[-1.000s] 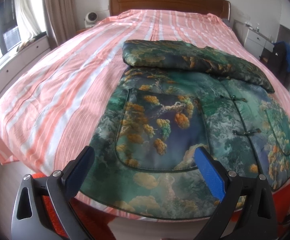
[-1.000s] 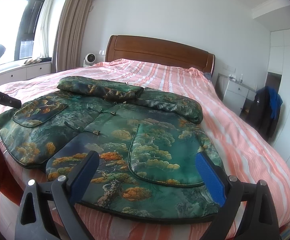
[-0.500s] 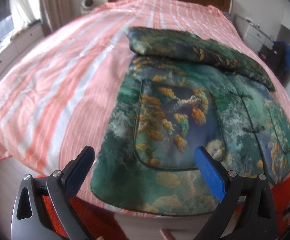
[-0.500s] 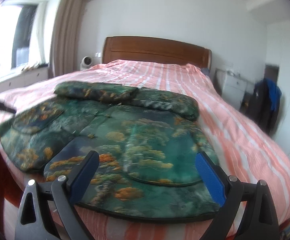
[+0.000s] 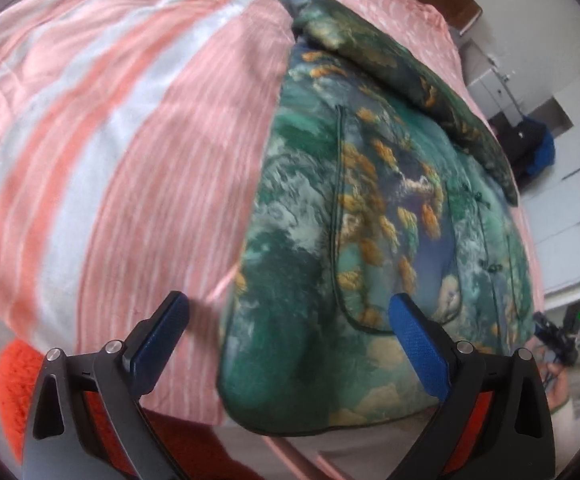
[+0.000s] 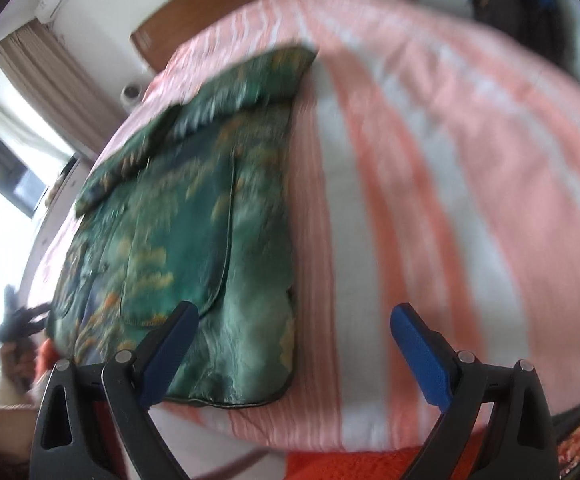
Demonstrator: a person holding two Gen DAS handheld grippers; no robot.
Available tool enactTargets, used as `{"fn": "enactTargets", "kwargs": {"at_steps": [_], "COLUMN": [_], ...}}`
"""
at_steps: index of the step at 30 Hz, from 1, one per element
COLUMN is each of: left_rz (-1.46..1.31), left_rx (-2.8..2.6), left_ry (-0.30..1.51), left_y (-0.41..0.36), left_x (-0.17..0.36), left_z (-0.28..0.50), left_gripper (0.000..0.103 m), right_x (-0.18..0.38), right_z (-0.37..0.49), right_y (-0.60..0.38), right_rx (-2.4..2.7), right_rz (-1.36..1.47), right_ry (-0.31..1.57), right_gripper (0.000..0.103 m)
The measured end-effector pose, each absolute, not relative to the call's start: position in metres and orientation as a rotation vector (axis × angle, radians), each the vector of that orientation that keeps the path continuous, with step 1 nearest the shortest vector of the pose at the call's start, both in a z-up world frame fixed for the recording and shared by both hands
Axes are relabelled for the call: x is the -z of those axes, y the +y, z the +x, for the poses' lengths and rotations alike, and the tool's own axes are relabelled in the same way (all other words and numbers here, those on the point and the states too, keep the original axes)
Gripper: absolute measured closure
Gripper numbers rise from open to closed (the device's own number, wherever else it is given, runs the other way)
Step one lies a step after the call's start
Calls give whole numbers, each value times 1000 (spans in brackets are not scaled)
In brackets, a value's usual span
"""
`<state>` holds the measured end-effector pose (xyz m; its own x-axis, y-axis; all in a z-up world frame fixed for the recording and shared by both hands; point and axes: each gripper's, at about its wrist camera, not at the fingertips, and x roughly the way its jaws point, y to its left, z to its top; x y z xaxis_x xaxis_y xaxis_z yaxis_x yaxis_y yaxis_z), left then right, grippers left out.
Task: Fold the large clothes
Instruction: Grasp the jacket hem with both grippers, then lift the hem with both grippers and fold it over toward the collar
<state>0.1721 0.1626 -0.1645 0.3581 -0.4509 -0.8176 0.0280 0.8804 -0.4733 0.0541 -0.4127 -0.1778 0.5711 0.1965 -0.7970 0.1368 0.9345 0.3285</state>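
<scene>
left wrist view: the left tongs (image 5: 286, 316) are standing wide, holding nothing. the jacket (image 5: 370, 240) is lying flat on the bed (image 5: 130, 140), its long axis running away from the tongs, hem nearest, between the pads and rightward.

right wrist view: the right tongs (image 6: 294, 328) are gaping wide, empty. the jacket (image 6: 194, 232) is stretching ahead and leftward, its hem corner sitting between the pads.

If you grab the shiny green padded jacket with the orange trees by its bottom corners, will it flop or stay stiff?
The shiny green padded jacket would probably bend softly rather than flop: its puffy rounded hem suggests thick filling. Its satin-like sheen hints it may slip between the open left gripper or open right gripper. Spread wide over the pink striped bed cover, the ungripped part would likely sag.
</scene>
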Motion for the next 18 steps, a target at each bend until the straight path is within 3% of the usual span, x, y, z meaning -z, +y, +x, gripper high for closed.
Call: {"fn": "enactTargets", "kwargs": {"at_steps": [2,3,4,5,6,7,8,18], "left_rz": [-317,-259,-225,-219,-212,-192,-188,-271], "left_rx": [337,331,330,343,347,339,351,423], "left_ry": [1183,1187,1190,1196,1213,1213,1205,1222], "left_y": [150,143,138,136,133,132,132,150], "left_x": [166,167,166,165,163,158,152,114], "left_z": [170,168,166,164,162,158,154,113], "left_gripper": [4,11,21,54,83,86,91,94], "right_x": [186,188,190,191,192,190,186,163], "right_z": [62,65,71,76,80,81,81,41], "right_y": [-405,-402,-395,-391,-386,-381,-376,-363], "right_rx": [-90,-109,-111,-114,-121,-130,-124,-206], "right_rz": [393,392,373,363,358,346,318,379], "right_ry": [1008,1023,1050,1077,1105,1128,1133,1194], "right_gripper": [10,17,32,41,64,84,88,91]}}
